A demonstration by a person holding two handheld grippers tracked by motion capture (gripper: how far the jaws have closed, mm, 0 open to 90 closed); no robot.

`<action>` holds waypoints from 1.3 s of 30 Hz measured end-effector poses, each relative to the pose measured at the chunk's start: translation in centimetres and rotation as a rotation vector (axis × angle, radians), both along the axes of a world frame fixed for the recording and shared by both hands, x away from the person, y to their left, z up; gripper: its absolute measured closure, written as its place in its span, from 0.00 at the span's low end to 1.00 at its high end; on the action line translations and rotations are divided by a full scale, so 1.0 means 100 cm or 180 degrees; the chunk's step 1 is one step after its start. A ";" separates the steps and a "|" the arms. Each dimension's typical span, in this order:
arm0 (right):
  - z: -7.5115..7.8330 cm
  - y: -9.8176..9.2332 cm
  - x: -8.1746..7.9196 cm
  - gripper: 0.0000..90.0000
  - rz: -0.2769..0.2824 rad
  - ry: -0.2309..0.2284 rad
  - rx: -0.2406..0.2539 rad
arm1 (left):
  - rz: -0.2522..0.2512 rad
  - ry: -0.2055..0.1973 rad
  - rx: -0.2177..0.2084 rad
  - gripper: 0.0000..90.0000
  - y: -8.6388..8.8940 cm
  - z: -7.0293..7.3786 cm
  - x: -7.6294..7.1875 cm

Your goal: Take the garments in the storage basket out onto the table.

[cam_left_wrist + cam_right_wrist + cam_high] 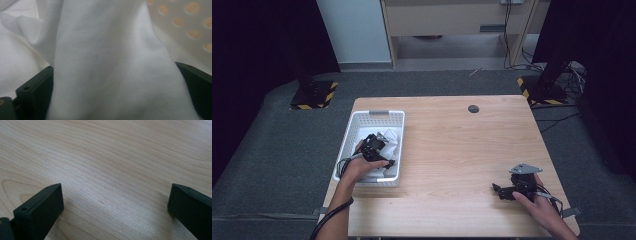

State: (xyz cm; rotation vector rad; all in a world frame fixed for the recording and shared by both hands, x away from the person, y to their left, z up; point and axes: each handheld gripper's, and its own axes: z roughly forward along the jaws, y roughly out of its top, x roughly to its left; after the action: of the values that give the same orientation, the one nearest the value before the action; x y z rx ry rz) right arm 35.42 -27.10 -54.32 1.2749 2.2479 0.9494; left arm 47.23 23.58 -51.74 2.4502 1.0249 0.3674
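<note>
A white cloth [393,138] lies bunched in a white perforated basket [377,114] at the table's left. My left gripper [376,147] reaches down into the basket, onto the cloth. In the left gripper view a thick fold of the cloth [112,62] rises between the two jaws, which stand wide apart, so the left gripper [113,85] is open around it. The basket's holed wall [180,22] shows at the upper right. My right gripper [499,190] rests low over the table's front right, open, with bare wood between its jaws [115,197].
The wooden table [452,150] has a small dark round grommet [473,108] near its far edge. Beyond the table are grey floor, a yellow-and-black striped stand base [314,95] at the left and cables [572,75] at the right.
</note>
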 end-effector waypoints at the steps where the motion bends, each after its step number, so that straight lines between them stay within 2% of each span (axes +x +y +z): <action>1: 0.000 0.000 0.000 0.00 0.0001 -0.0001 -0.0001 | -0.0001 0.0001 0.0002 0.00 0.000 0.000 0.000; 6: 0.000 0.000 0.000 0.00 0.0000 0.0000 -0.0001 | -0.0025 0.0022 0.0008 0.04 0.000 0.002 -0.001; 9: 0.000 0.000 0.000 0.00 0.0000 -0.0001 0.0000 | -0.0015 0.0032 -0.0013 0.10 0.001 0.004 -0.002; 11: 0.000 0.000 0.000 0.00 0.0001 -0.0001 0.0000 | -0.0010 0.0033 -0.0006 0.21 0.001 0.005 -0.003; 13: 0.000 0.000 0.000 0.00 0.0000 -0.0001 0.0000 | 0.0006 0.0012 -0.0011 0.24 0.002 0.007 -0.004; 17: 0.000 0.000 0.000 0.00 0.0001 0.0000 0.0001 | -0.0005 -0.0024 0.0030 0.46 0.002 0.010 -0.006; 23: 0.000 0.000 0.000 0.00 0.0001 -0.0001 0.0001 | -0.0008 -0.0062 0.0113 0.60 0.000 0.012 -0.008; 28: 0.000 0.000 0.000 0.00 0.0001 -0.0001 0.0001 | -0.0015 -0.0053 0.0169 0.64 -0.002 0.014 -0.007; 39: 0.000 0.000 0.000 0.00 0.0002 -0.0001 0.0000 | -0.0008 -0.0075 0.0110 0.66 -0.004 0.020 -0.011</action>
State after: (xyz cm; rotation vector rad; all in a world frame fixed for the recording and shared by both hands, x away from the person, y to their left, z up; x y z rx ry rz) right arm 35.43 -27.10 -54.32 1.2742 2.2482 0.9497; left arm 46.11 23.20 -49.74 2.4717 1.0137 0.4158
